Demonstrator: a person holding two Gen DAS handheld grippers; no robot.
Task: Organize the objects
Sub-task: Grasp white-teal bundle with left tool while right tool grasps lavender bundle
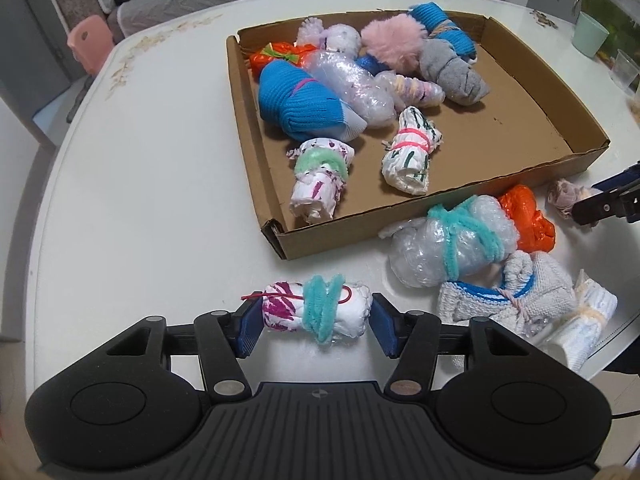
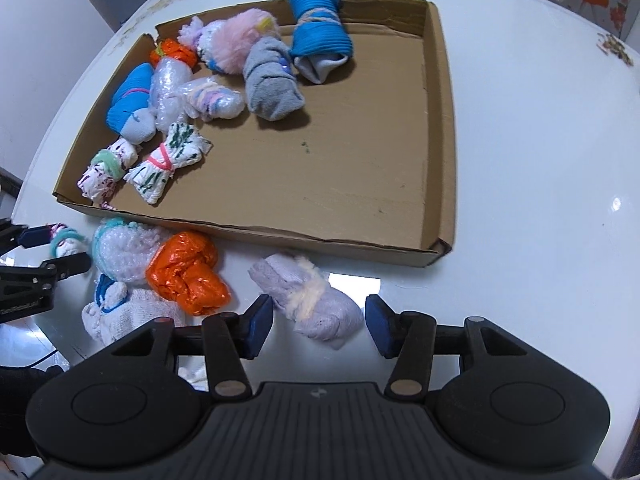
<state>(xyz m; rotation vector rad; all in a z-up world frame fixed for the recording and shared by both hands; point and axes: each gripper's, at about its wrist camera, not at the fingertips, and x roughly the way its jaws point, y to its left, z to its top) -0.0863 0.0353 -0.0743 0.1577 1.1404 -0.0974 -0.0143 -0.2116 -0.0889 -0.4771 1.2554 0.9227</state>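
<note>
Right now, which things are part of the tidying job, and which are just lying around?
Part of the job:
cardboard tray
white and pink bundle between the left tool's fingers
lilac bundle between the right tool's fingers
orange bundle
bubble-wrap bundle

Just lying around:
green cup
clear cup

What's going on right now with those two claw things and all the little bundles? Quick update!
Left gripper jaws open around white roll with teal tie. Right gripper jaws open around lilac bundle. Cardboard tray half full. Nothing blocking.
</note>
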